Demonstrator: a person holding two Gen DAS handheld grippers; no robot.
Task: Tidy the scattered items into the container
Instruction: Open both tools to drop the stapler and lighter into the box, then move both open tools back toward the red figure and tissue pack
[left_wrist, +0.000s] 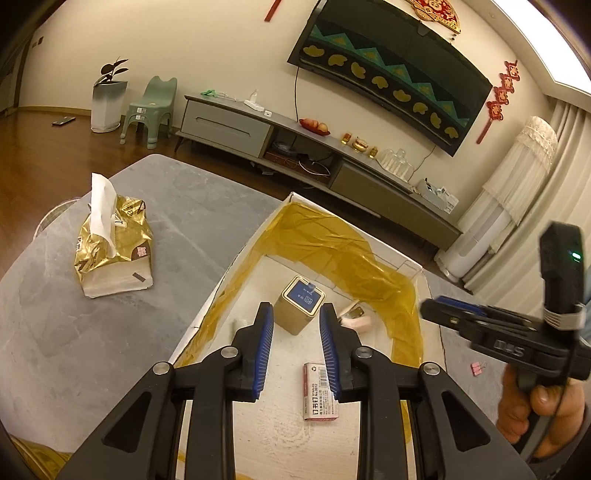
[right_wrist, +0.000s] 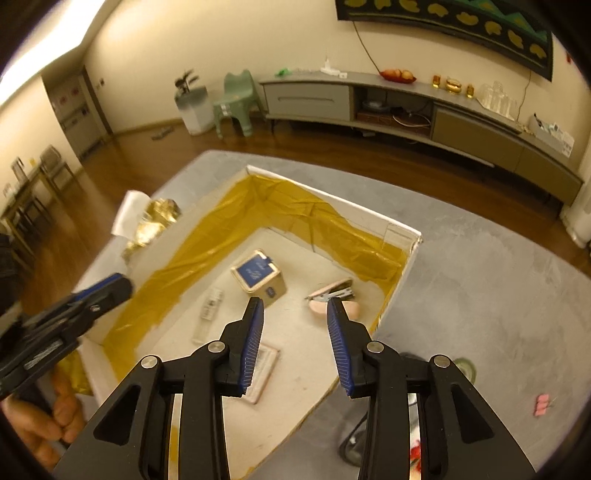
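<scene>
**Q:** Box (right_wrist: 400, 236) first — what is in it, and why do both claws hang over it?

**A:** It sits on the grey table (right_wrist: 480, 280), open at the top and lined with yellow film. Inside lie a tin (right_wrist: 260, 277) with a blue lid, a pink stapler (right_wrist: 334, 301) beside the tin, a staple pack (left_wrist: 320, 391) at the near end and a clear strip (right_wrist: 208, 314) by the left wall. So I judge most of the tidying done. The left gripper (left_wrist: 295, 350) hovers above the box floor, jaws apart, nothing between them; the tin shows beyond its tips. The right gripper (right_wrist: 295, 343) hangs over the near right wall, jaws also apart and empty. Empty claws above the box suit a drop-off or a pause before fetching more.

**Q:** What is left outside the box?

**A:** A pink clip (right_wrist: 543, 404) lies on the table well to the right of the box, clear of everything. Something round and greenish (right_wrist: 463, 365) lies just right of the box, partly hidden by the right claw; I cannot name it. A tissue pack (left_wrist: 114, 251) stands left of the box.

**Q:** Anything in the way?

**A:** The box's right wall stands between the right claw and the clip, so the claw would need to lift over it. The clip is small and flat; a pinch may slip.
</scene>
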